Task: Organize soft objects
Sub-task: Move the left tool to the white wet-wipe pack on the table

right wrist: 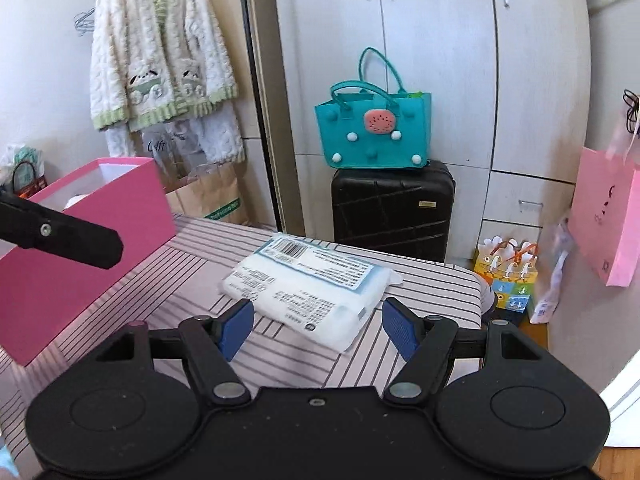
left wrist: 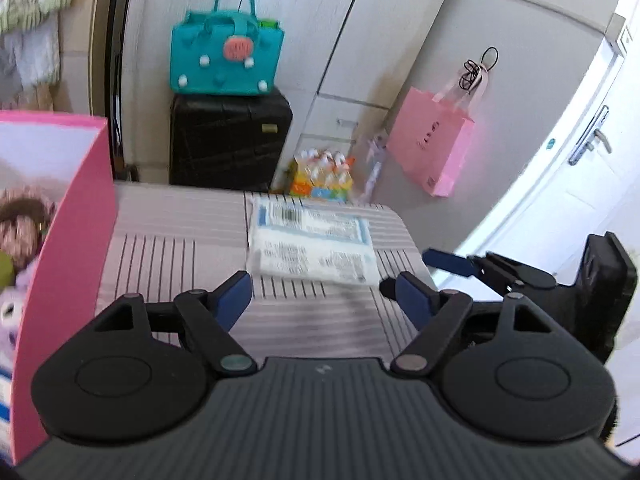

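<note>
A white soft pack with a barcode label (left wrist: 312, 240) lies flat on the striped table (left wrist: 180, 248); it also shows in the right wrist view (right wrist: 308, 284). My left gripper (left wrist: 320, 294) is open and empty, just short of the pack. My right gripper (right wrist: 318, 324) is open and empty, its jaws standing either side of the pack's near edge without touching it. The right gripper also shows at the right of the left wrist view (left wrist: 496, 268). A pink box (left wrist: 68, 240) at the left holds plush toys (left wrist: 20, 220); it also shows in the right wrist view (right wrist: 92, 232).
A black suitcase (right wrist: 392, 208) with a teal felt bag (right wrist: 372, 128) on top stands beyond the table. A pink paper bag (right wrist: 608, 224) hangs on the wardrobe at right. A colourful carton (right wrist: 508, 276) sits on the floor. A fleece jacket (right wrist: 160, 52) hangs at left.
</note>
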A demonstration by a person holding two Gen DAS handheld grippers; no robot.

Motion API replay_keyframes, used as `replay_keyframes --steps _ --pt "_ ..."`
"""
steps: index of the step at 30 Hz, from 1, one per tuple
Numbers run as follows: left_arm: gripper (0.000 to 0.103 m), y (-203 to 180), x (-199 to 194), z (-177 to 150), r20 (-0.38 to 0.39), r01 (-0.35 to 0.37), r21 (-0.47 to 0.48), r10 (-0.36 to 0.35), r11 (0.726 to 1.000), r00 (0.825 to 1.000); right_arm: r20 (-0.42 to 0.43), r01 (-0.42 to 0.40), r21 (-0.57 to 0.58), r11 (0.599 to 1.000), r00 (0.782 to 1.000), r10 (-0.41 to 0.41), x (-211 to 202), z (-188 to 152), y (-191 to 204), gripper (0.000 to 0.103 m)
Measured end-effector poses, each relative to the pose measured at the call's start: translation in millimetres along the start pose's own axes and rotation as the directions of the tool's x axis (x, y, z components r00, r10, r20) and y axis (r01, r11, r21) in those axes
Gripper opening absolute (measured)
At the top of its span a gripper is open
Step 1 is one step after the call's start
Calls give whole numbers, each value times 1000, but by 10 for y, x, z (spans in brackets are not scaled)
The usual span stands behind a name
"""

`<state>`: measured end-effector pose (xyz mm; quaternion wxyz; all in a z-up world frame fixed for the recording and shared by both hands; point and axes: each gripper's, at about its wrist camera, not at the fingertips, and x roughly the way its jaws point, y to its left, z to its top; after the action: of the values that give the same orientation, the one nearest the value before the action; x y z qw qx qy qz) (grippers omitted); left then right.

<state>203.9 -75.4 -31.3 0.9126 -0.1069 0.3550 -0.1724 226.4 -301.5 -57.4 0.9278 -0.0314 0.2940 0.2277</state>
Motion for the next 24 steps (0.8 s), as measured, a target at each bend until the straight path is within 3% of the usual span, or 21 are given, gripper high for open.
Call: replay_keyframes --steps 3,6,10,13,16,19,22,24 --pt "77 -20 139 4 60 -50 21 49 999 997 0 -1 26 1000 1000 1 103 -24 -71 75" --pt "77 9 292 42 118 -119 -18 121 993 986 -50 -21 72 997 998 24 175 -45 -110 75" --pt "73 49 521 90 79 -139 -31 141 990 987 -25 -20 170 985 999 24 216 -64 -167 75" --pt "59 89 708 102 24 -155 -43 156 987 988 -24 -33 222 974 999 40 300 -63 -211 75" --pt "49 154 883 108 -49 -150 -42 148 988 988 -71 16 279 960 997 4 411 -57 -276 75" --pt "48 219 998 98 -71 -151 -82 145 985 987 -59 22 368 930 998 0 399 -41 -395 75" --pt "48 267 1098 82 -62 -205 -110 199 973 978 -4 -9 438 899 1000 12 381 -45 -499 71" --pt "48 317 1167 88 -75 -202 -138 193 970 978 29 -52 455 889 999 43 436 -50 -519 60"
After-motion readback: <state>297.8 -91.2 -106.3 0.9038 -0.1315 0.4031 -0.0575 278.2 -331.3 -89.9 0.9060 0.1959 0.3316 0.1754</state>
